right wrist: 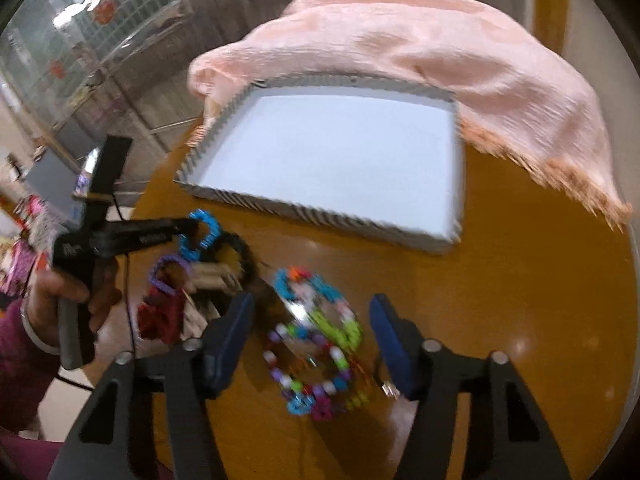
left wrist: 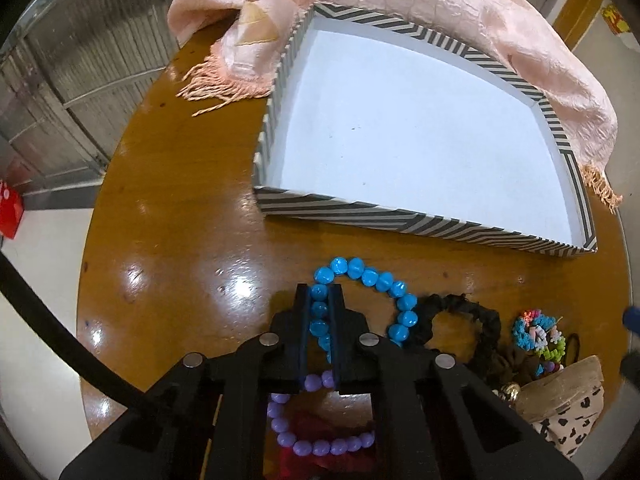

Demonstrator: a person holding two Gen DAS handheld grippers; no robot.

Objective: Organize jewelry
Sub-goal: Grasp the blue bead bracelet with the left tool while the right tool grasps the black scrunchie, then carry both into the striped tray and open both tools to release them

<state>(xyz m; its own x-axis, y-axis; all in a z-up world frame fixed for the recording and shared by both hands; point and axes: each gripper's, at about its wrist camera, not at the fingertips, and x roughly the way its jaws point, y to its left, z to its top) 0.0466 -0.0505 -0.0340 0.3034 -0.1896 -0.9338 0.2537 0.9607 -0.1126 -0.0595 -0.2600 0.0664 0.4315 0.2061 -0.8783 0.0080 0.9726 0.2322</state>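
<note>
A blue bead bracelet lies on the brown table just in front of the striped box, whose white inside holds nothing. My left gripper is shut on one side of that bracelet. A purple bead bracelet lies beneath the gripper body. In the right wrist view, which is blurred, my right gripper stands open over a heap of multicoloured bead bracelets. The heap lies between its blue fingers, which stand clear of it. The left gripper shows there too, with the blue bracelet in it.
A pink fringed scarf is draped behind and around the box. A black scrunchie, a spotted pouch and a red cloth piece lie near the bracelets. The round table's edge curves at the left. A person's hand holds the left gripper.
</note>
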